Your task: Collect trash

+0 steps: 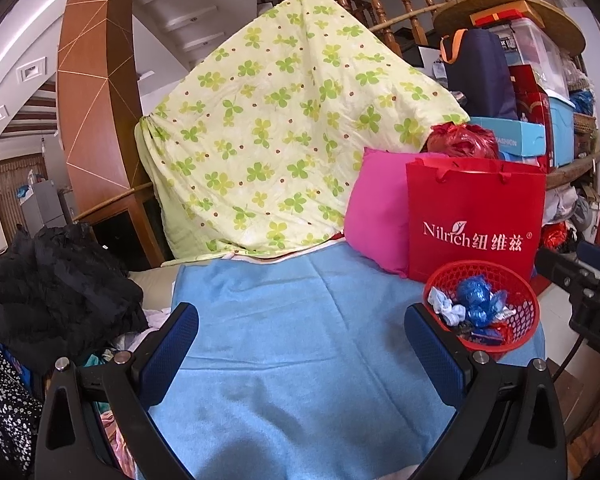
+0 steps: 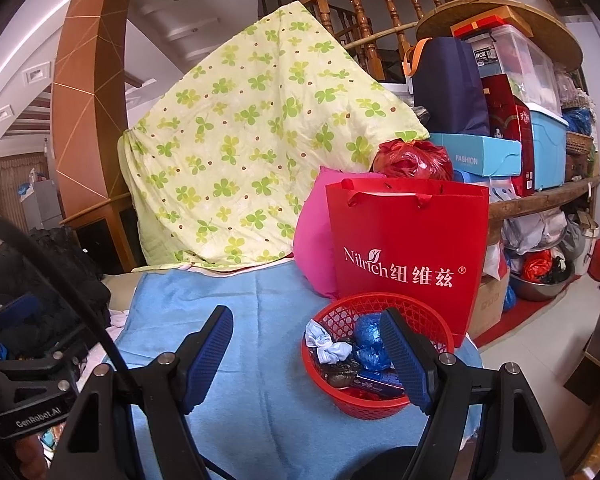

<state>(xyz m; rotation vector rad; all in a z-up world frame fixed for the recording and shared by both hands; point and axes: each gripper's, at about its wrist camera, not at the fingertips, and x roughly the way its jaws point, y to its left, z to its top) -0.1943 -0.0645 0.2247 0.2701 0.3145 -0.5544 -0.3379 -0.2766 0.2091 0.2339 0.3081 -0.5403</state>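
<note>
Trash fills your round red plastic mesh basket: crumpled blue plastic wrappers, a white wad and dark scraps, near right on the light blue towel-covered surface, just before a red paper gift bag. Your left claw and right claw both hang spread apart, empty.

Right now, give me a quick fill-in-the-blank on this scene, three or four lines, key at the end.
1. The trash sits in a round ____ mesh basket.
2. The basket stands on a ____ cloth.
3. Right behind the basket stands a red paper ____ with white lettering.
4. Both the left gripper and the right gripper have their jaws ____, holding nothing.

Missing words: red; blue; bag; open
</note>
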